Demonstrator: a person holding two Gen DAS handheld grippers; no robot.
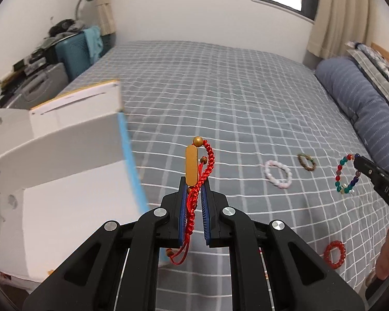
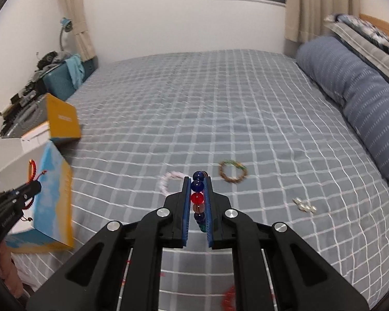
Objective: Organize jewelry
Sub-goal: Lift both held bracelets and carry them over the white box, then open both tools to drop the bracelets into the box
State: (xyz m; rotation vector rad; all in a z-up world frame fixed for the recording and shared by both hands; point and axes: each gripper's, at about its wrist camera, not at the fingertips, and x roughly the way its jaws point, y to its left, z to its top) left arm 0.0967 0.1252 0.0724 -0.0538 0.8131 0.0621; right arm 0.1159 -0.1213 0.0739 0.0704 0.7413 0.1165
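Note:
My left gripper (image 1: 194, 184) is shut on a red braided cord bracelet (image 1: 203, 171) with a yellow bar, held above the bed beside the open white box (image 1: 64, 171). My right gripper (image 2: 197, 181) is shut on a multicoloured glass bead bracelet (image 2: 197, 193), which also shows in the left wrist view (image 1: 346, 173), lifted off the bed. On the checked bed cover lie a pink bead bracelet (image 1: 277, 173), a brown bead bracelet (image 1: 307, 162) and a red bead bracelet (image 1: 334, 254).
The box has a blue and yellow outside (image 2: 53, 202) and stands at the bed's left edge. A small clear crystal piece (image 2: 304, 206) lies on the bed at right. A blue bolster pillow (image 2: 350, 98) lines the right side. Suitcases (image 1: 72, 54) stand by the left wall.

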